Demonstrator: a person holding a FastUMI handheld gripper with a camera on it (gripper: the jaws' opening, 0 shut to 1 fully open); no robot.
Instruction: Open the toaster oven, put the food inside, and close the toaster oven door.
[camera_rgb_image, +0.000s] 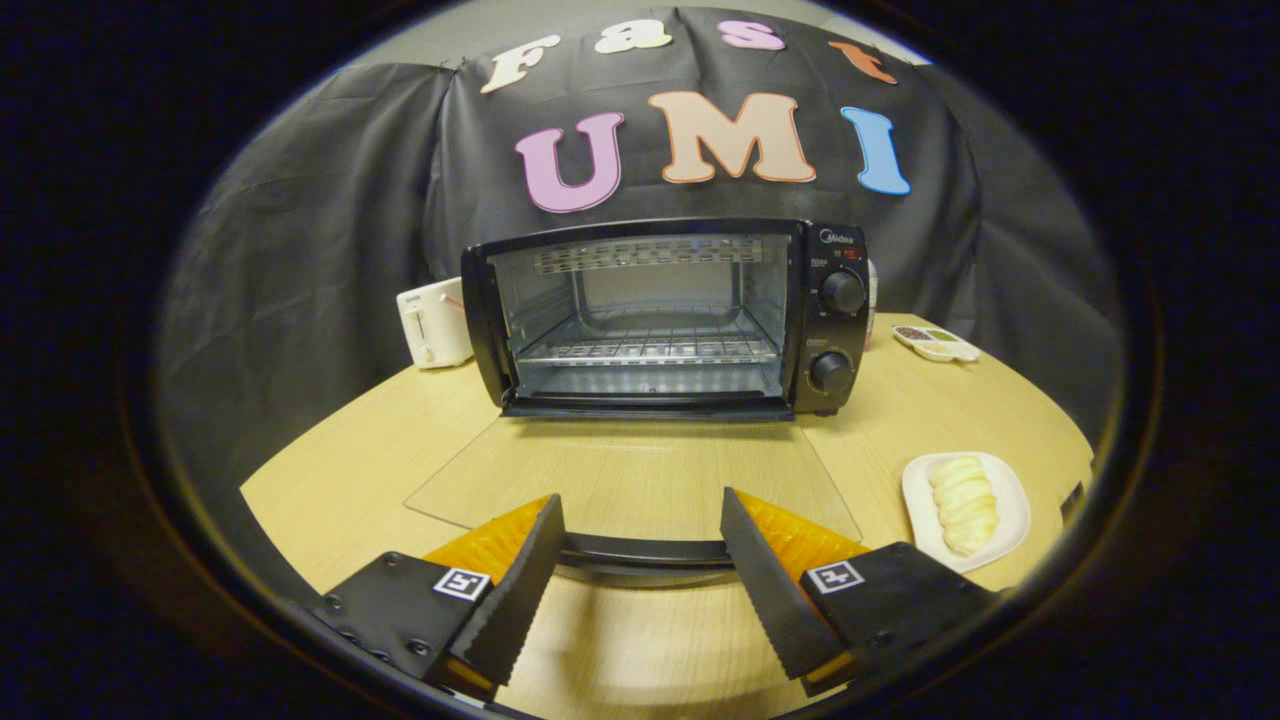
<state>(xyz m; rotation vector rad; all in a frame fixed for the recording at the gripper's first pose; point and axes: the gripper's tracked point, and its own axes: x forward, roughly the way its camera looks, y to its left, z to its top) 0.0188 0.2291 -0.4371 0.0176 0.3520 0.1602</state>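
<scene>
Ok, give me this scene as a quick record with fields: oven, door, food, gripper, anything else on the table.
oven: toaster oven at the back of the table, cavity and rack bare
door: glass door folded down flat, handle between the fingers
food: pale sliced food on a white plate, beside the door
gripper: gripper open, gripping nothing
other: white toaster, small dish

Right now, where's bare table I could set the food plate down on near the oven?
Bare wood lies left of the open glass door, ahead of the white toaster, and between the toaster oven and the food plate. It is crowded at the door handle, between the open gripper fingers.
</scene>
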